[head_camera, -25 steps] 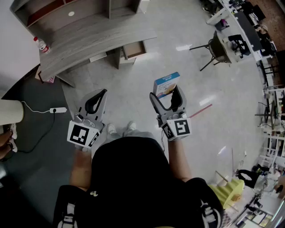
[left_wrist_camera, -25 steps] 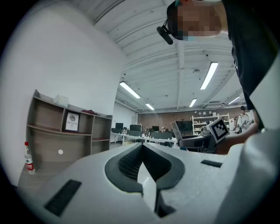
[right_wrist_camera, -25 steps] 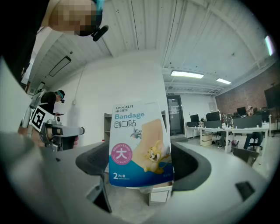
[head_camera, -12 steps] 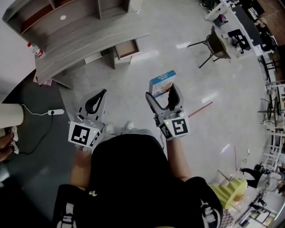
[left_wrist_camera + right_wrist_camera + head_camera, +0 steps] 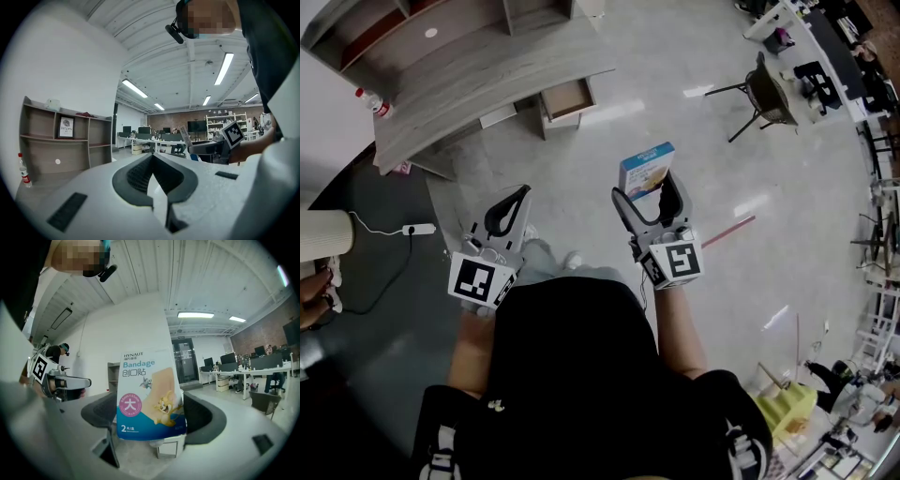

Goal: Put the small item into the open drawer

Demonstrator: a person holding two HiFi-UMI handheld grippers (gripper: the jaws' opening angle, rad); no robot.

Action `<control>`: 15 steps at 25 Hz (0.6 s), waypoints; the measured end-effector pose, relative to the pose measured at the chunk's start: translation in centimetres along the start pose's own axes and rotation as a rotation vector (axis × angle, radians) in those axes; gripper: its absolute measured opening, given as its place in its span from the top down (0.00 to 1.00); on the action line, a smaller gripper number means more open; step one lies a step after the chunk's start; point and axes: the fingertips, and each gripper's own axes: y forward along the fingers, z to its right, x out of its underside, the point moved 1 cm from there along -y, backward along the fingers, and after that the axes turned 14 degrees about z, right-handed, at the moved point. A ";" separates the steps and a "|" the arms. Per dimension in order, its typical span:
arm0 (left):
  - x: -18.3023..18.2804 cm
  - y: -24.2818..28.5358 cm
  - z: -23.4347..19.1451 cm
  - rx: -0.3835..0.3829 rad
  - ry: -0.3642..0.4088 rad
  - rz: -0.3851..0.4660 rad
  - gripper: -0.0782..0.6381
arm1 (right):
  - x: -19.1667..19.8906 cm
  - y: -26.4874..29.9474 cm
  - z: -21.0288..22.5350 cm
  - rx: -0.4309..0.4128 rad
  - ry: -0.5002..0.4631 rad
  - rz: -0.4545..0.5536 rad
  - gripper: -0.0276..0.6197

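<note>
My right gripper [image 5: 647, 192] is shut on a small blue and white bandage box [image 5: 645, 169], held upright above the floor. In the right gripper view the box [image 5: 150, 394] stands between the two dark pads [image 5: 206, 416]. My left gripper [image 5: 517, 194] is shut with nothing in it; its jaws meet at the tip [image 5: 152, 157]. The open drawer [image 5: 567, 98] sticks out under the grey wooden desk [image 5: 487, 70], well ahead of both grippers. From the left gripper view, the right gripper [image 5: 211, 147] and its box [image 5: 184, 136] show at the right.
A bottle [image 5: 364, 97] stands on the desk's left end. A power strip [image 5: 420, 229] with its cord lies on the dark floor at left. A chair [image 5: 769, 89] stands at the far right, and a red stick [image 5: 727, 232] lies on the floor. A shelf unit [image 5: 61, 140] is against the wall.
The view has shifted slightly as the person steps; the desk and drawer sit a little higher in the picture. Both grippers keep their places and the right one still holds the box.
</note>
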 end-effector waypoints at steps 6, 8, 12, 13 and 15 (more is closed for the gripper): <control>1.2 2.3 -3.9 -0.006 -0.027 -0.006 0.89 | 1.5 3.9 1.2 0.015 -0.004 -0.052 0.27; 1.7 3.2 -6.1 -0.002 -0.035 -0.003 0.89 | 2.1 6.0 1.2 0.019 -0.011 -0.061 0.27; 2.1 5.1 -10.8 0.013 -0.052 0.003 0.89 | 2.9 10.6 1.0 0.031 -0.025 -0.070 0.27; 2.2 5.7 -12.0 0.017 -0.057 0.004 0.89 | 3.1 11.8 1.1 0.037 -0.026 -0.071 0.27; 2.4 6.7 -14.2 0.024 -0.065 0.003 0.89 | 3.7 14.0 1.3 0.051 -0.025 -0.080 0.27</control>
